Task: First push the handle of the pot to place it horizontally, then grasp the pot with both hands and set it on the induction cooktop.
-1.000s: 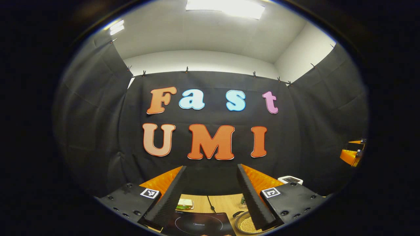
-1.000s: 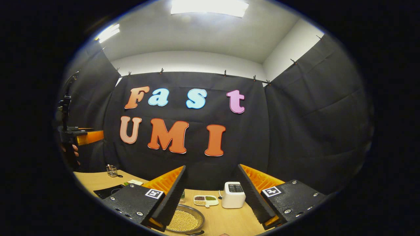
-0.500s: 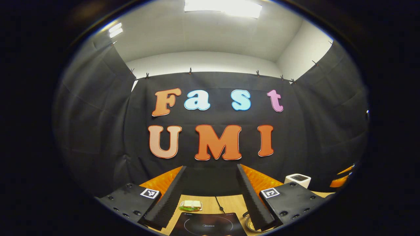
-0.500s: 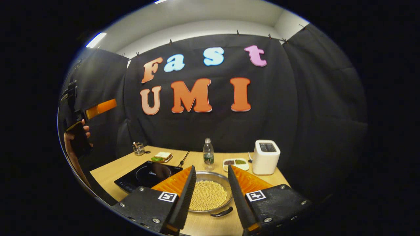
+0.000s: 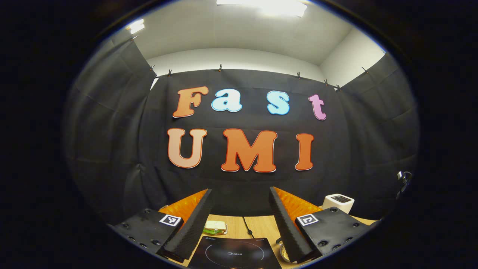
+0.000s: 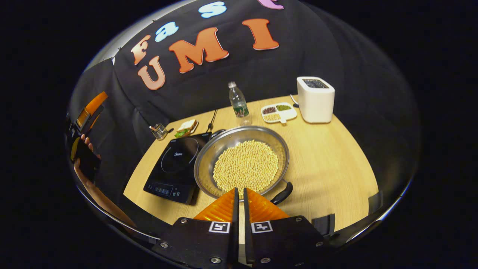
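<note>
Two tools: our right tool (image 6: 239, 194), fingers nearly together and empty, hangs above the pot (image 6: 242, 161) beside the induction cooktop (image 6: 175, 164) on the counter (image 6: 328, 157); our left tool (image 5: 239, 220) is spread wide.

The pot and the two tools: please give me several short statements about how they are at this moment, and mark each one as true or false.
1. The pot holds yellowish beans. True.
2. The pot already sits on the induction cooktop. False: it rests on the wooden table, beside the cooktop and touching or overlapping its edge.
3. The right tool has its fingers nearly together. True: a thin gap remains, and nothing is between them.
4. The left tool is shut. False: its fingers stand wide apart, above the cooktop.
5. The right tool grips the pot's black handle. False: the handle lies beside the fingertips, not between them.
6. A white toaster stands at the far side of the table. True.
</note>
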Demonstrator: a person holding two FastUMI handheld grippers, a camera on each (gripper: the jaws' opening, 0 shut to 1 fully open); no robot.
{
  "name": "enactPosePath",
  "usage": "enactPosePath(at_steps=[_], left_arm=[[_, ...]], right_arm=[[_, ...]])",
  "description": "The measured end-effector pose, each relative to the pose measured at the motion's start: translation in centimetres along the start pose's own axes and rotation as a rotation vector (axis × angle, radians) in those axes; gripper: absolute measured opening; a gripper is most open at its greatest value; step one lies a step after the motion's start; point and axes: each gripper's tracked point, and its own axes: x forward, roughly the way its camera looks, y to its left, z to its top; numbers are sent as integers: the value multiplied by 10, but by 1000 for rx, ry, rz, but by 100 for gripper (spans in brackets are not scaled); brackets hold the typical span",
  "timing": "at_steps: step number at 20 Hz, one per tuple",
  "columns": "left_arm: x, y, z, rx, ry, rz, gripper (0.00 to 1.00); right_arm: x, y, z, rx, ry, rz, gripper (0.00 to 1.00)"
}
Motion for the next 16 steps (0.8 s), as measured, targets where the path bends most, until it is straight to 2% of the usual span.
enactPosePath(at_steps=[2, 6, 12, 16], left_arm=[[2, 3, -6, 7, 3, 3, 96], [7, 6, -17, 0, 20, -4, 96], [12, 21, -35, 15, 53, 11, 96], [12, 25, -43, 28, 67, 17, 96]], right_arm=[[12, 4, -18, 33, 88, 5, 0], [16, -1, -49, 60, 224, -11, 0], [39, -14, -65, 130, 333, -73, 0], [53, -27, -64, 173, 361, -104, 0]])
